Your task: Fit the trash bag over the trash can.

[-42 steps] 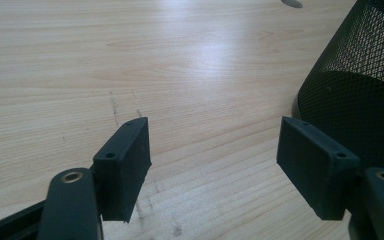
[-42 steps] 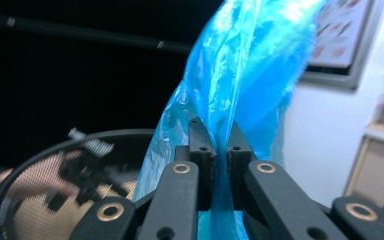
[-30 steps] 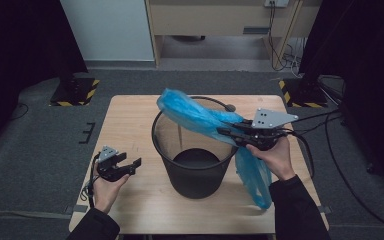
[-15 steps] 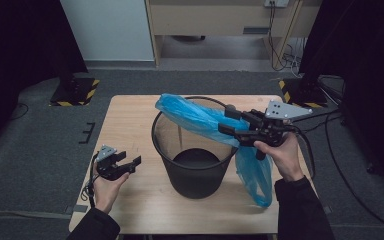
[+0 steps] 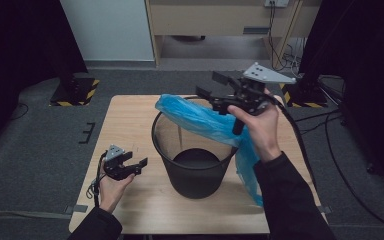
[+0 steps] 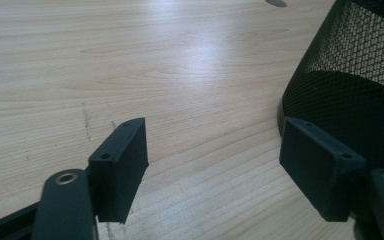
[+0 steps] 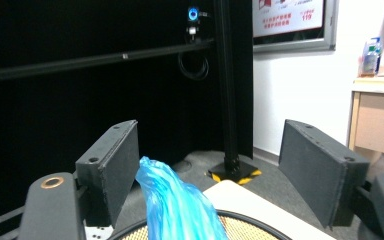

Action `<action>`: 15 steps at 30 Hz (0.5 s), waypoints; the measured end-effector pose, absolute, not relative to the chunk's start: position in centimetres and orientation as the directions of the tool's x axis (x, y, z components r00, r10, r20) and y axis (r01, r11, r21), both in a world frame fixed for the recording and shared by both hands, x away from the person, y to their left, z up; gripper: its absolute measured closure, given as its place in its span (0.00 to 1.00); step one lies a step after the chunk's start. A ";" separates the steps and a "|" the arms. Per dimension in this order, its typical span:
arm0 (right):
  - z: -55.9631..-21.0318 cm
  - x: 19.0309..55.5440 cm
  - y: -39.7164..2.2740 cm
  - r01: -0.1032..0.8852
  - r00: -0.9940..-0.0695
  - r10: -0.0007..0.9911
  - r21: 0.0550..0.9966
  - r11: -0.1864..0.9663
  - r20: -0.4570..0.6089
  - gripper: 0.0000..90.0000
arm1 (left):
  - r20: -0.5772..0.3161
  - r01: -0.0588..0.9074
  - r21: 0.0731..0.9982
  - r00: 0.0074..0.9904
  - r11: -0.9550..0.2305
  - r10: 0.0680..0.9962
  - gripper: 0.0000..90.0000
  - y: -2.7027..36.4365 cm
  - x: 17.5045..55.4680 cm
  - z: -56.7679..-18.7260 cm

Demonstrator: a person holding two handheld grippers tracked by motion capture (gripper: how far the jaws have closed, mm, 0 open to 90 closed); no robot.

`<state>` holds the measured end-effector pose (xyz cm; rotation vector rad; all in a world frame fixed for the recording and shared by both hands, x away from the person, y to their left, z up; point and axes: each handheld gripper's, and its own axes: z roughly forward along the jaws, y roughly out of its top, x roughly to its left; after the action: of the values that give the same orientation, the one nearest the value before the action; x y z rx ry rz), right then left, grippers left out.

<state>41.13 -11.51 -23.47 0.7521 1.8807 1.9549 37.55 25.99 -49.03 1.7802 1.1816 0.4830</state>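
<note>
A crinkly blue plastic bag lies across the black mesh bin's rim. The right gripper has just opened, let go and lifted. The left gripper stays spread, empty.

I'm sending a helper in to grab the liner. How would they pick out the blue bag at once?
Find the light wooden table, then the black mesh bin standing at its middle. The blue plastic bag lies draped across the bin's rim and hangs down its outside on the right-hand side. It is the one bright, crinkled, translucent thing among dark and wooden ones.
</note>
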 end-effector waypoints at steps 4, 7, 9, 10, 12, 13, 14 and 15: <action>-24.1 41.9 -9.0 0.154 -0.802 0.583 0.988 -0.007 0.130 0.26 | -0.138 0.517 0.845 0.464 -0.141 0.875 0.31 26.0 37.5 -49.1; -25.9 43.1 -6.7 0.196 -0.791 0.605 0.976 0.099 0.097 0.28 | -0.139 0.518 0.844 0.464 -0.141 0.875 0.31 26.0 37.5 -49.2; -27.9 44.1 -5.6 0.248 -0.780 0.620 0.952 0.181 0.085 0.29 | -0.137 0.517 0.844 0.467 -0.144 0.873 0.31 26.0 37.5 -49.2; -27.9 44.1 -5.6 0.248 -0.780 0.620 0.952 0.181 0.085 0.29 | -0.133 0.517 0.843 0.469 -0.149 0.873 0.31 26.0 37.5 -49.2; -30.3 44.7 -4.9 0.320 -0.781 0.619 0.905 0.281 0.084 0.31 | -0.127 0.518 0.841 0.468 -0.155 0.874 0.31 26.0 37.5 -49.2; -30.8 44.7 -4.7 0.327 -0.783 0.617 0.895 0.305 0.076 0.31 | -0.128 0.517 0.842 0.468 -0.153 0.874 0.31 26.0 37.5 -49.2; -31.3 44.8 -4.6 0.335 -0.788 0.613 0.878 0.341 0.063 0.31 | -0.128 0.516 0.843 0.467 -0.152 0.875 0.31 26.0 37.5 -49.2; -31.9 44.8 -4.5 0.346 -0.793 0.606 0.864 0.365 0.062 0.31 | -0.128 0.516 0.843 0.467 -0.152 0.875 0.30 26.0 37.5 -49.2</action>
<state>44.80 -4.49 -31.90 0.8460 2.3618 1.3968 37.53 26.03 -49.19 1.8131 1.1774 0.4996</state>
